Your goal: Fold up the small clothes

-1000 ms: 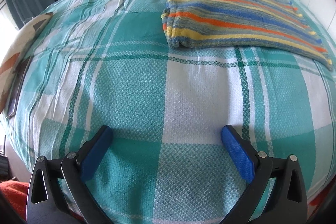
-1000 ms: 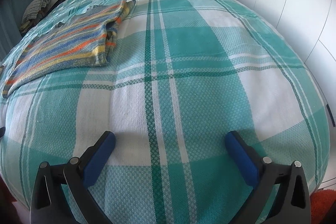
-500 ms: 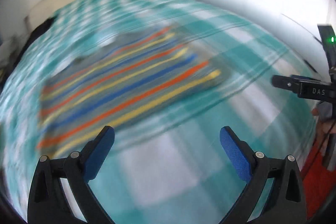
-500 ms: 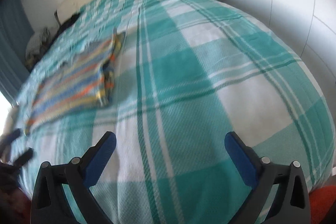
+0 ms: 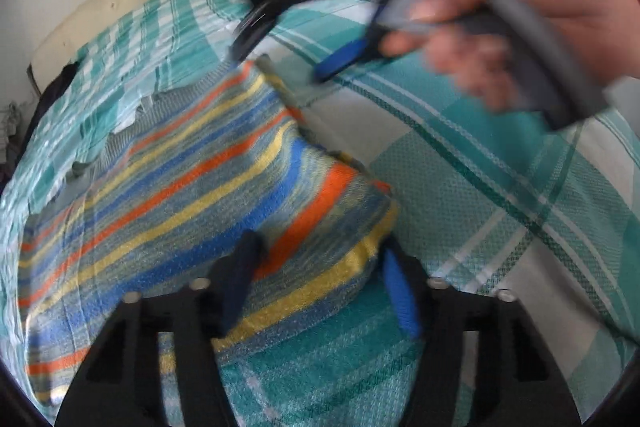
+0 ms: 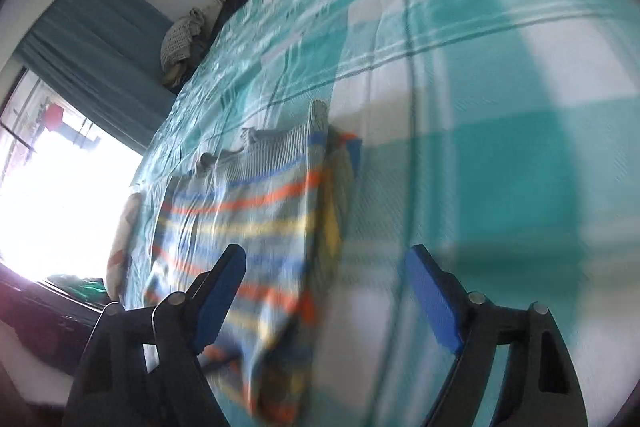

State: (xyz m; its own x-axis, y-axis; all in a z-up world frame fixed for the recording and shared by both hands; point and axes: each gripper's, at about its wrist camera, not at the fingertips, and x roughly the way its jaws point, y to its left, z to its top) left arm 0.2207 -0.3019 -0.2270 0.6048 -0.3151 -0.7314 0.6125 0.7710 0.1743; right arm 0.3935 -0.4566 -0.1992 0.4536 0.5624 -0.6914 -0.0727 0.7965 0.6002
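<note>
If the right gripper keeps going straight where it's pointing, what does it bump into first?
Probably the striped sweater, near its right edge. The right gripper, whose jaws have just been closing but hold nothing yet, aims down at that edge, with the checked bedspread beside it. The picture is blurred, so depth is uncertain.

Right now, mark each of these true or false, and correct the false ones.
1. The striped garment lies on a checked teal bedspread. True.
2. The left gripper has the garment's corner between its fingers. True; its jaws have just been closing.
3. The right gripper is clamped shut on a pillow. False; its jaws stand apart above the garment's edge, gripping nothing, though they have just been closing.
4. The garment is plain white. False; it carries orange, blue and yellow stripes.
</note>
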